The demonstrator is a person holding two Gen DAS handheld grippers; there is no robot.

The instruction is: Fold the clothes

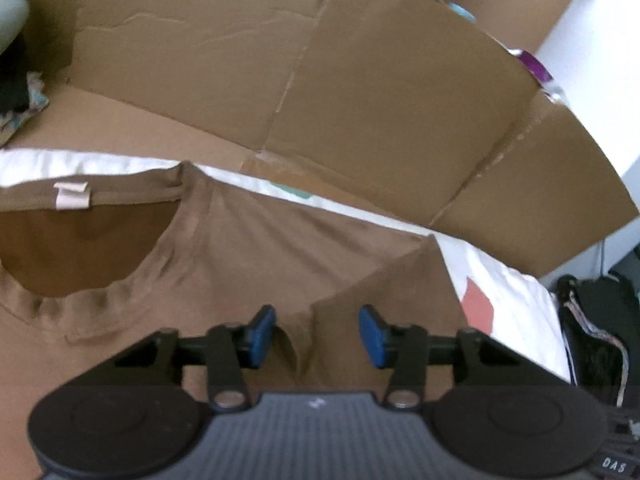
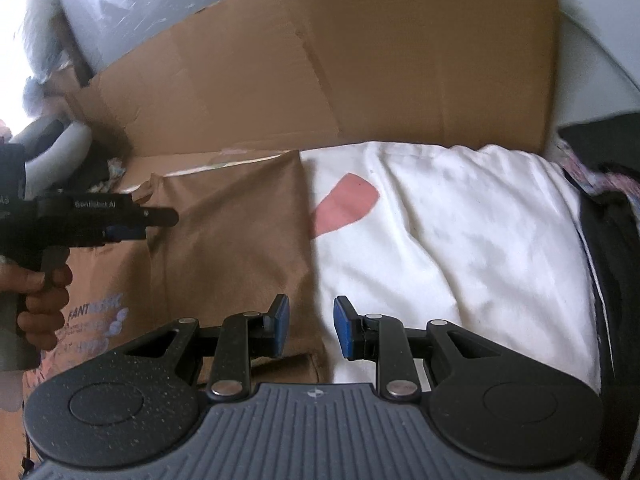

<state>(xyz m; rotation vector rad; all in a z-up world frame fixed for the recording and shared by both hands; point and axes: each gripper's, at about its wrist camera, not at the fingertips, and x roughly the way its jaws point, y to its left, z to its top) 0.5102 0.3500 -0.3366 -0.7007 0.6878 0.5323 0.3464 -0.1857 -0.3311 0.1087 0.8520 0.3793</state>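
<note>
— What's on the bed?

— A soft brown cotton T-shirt (image 1: 248,248) with a ribbed neckline, lying flat on a rumpled white sheet (image 2: 460,232) before creased corrugated cardboard (image 1: 360,80).

— And the grippers?

— The left gripper (image 1: 316,334) hovers over a folded sleeve, its blue pads spread, pinching nothing. The right gripper (image 2: 310,326) sits over the shirt's edge, jaws parted, empty too.

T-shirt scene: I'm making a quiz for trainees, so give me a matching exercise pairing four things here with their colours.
Things:
1. T-shirt
2. Sheet
3. Claw pads
4. Neck label

Colours:
A. white
B. blue
C. brown
D. pale pink

Pairs: 1-C, 2-A, 3-B, 4-D
</note>
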